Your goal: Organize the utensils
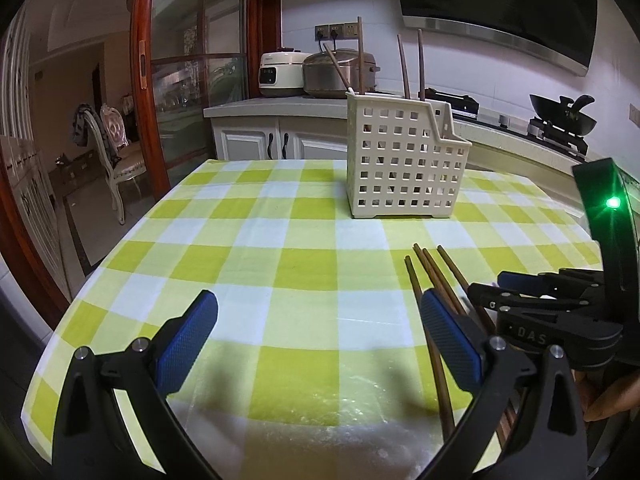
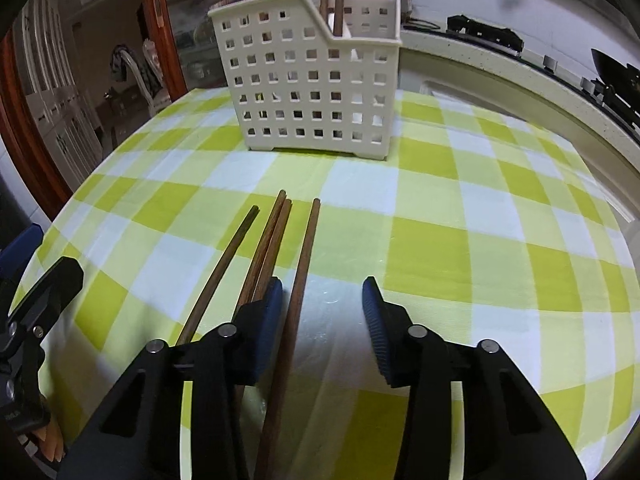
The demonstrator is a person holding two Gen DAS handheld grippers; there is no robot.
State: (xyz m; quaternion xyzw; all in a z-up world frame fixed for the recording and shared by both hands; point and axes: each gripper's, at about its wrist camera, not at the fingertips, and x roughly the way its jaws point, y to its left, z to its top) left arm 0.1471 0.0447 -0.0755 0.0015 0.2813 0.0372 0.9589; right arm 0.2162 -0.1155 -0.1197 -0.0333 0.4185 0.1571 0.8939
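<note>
Several brown wooden chopsticks (image 2: 280, 248) lie side by side on the green-and-white checked tablecloth (image 2: 460, 240); they also show in the left wrist view (image 1: 434, 276). A white perforated utensil basket (image 2: 312, 76) stands upright beyond them with several chopsticks standing in it; it shows in the left wrist view too (image 1: 404, 156). My right gripper (image 2: 322, 300) is open, low over the cloth, its jaws straddling the rightmost chopstick (image 2: 304, 264). My left gripper (image 1: 318, 320) is open and empty, left of the chopsticks. The right gripper shows at the right of the left wrist view (image 1: 520, 292).
A kitchen counter (image 1: 280, 104) with a rice cooker (image 1: 280, 74) and a metal pot (image 1: 340, 74) lies behind the table. A stove with a black wok (image 1: 564, 114) is at the right. A wooden-framed glass door (image 1: 180, 80) and a chair (image 1: 112, 152) are at the left.
</note>
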